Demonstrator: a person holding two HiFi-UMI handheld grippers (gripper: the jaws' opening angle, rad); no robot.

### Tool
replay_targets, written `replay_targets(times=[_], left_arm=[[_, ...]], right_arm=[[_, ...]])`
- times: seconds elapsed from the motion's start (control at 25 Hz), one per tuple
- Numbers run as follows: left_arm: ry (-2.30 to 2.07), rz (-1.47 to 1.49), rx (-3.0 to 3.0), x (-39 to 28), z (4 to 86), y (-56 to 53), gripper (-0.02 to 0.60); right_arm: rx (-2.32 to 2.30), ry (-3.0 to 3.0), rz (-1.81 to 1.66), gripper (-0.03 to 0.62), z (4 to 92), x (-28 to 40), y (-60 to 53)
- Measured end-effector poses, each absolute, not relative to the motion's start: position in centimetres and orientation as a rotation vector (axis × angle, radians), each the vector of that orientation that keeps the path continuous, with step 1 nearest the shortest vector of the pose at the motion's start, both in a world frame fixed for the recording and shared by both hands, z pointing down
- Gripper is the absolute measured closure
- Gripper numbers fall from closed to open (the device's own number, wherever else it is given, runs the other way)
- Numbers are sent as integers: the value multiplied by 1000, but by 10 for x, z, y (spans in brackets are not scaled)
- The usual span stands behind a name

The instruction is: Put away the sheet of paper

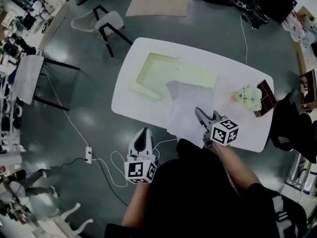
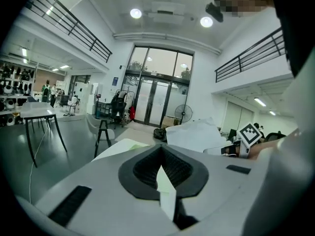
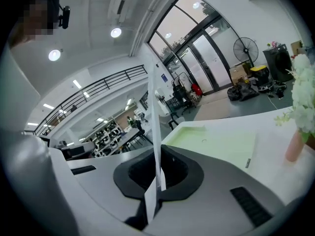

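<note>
The white sheet of paper (image 1: 189,108) is lifted over the near side of the white table (image 1: 133,95). My right gripper (image 1: 200,114) is shut on its near right edge. In the right gripper view the sheet (image 3: 156,132) rises edge-on from between the jaws. A pale green open folder (image 1: 168,76) lies flat on the table beyond the sheet, and shows ahead of the right gripper as the folder (image 3: 216,144). My left gripper (image 1: 143,132) hangs off the table's near edge, jaws together with nothing in them. From it the sheet (image 2: 197,134) shows to the right.
White flowers in a pink vase (image 1: 249,97) and a brown box (image 1: 265,98) stand at the table's right end. A stool (image 1: 106,24) and a chair (image 1: 27,78) stand on the floor to the left. A power strip with cable (image 1: 89,155) lies near my left side.
</note>
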State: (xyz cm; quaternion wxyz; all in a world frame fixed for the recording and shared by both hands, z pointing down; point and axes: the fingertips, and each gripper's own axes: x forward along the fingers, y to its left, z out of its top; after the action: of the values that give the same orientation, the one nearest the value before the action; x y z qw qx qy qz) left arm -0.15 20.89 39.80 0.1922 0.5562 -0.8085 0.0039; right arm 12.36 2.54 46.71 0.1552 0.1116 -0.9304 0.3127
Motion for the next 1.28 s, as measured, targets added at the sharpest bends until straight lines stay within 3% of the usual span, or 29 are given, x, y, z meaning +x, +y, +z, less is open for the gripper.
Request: replay_targets(times=[0.44,1.28], left_arm=[[-2214,83,1522,-35,420,134,578],[-1947,198,1673,-108,479,44,578]], right_arm=[[396,-2612,1099,595,496,98,-57],[625,-2381,1264,595,607,22,-95]])
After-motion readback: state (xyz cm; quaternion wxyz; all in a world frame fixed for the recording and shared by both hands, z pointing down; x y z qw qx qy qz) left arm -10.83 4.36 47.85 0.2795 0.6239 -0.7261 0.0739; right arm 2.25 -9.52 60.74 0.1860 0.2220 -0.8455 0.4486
